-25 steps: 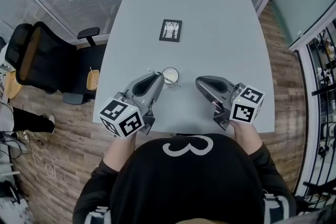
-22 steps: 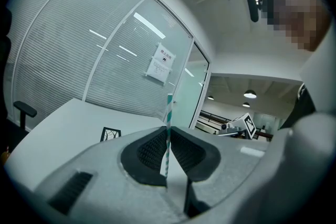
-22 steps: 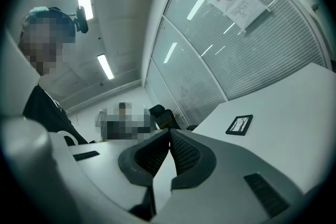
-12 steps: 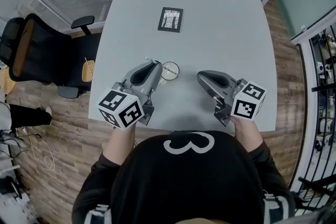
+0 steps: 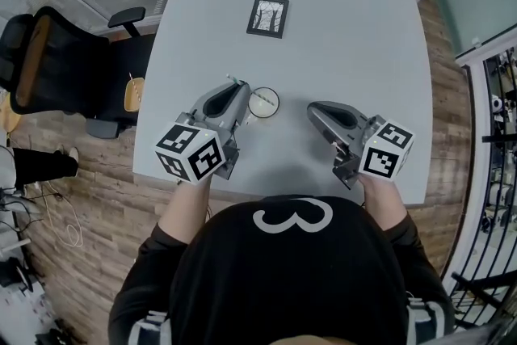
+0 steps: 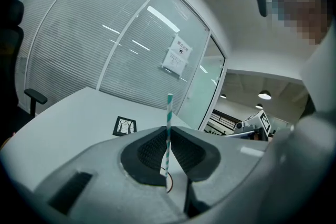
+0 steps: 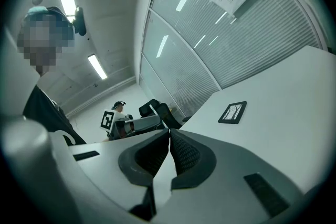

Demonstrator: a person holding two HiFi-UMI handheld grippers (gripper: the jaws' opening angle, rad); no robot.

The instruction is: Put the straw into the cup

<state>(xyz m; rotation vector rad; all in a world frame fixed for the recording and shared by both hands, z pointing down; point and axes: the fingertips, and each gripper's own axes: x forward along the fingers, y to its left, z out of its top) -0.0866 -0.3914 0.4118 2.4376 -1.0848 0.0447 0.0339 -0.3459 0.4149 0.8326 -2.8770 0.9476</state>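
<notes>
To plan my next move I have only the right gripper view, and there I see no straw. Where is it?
Observer: The straw is pinched between the left tongs, which are shut on it.
Operator: I see no cup either. Where does it stand?
Observer: In the head view the cup stands on the table, close beside the tip of the left tongs.
Operator: Is the straw in the cup?
Observer: I cannot tell. In the head view one end sticks out past the tongs on the side away from the cup, and the tongs hide the other end.
</notes>
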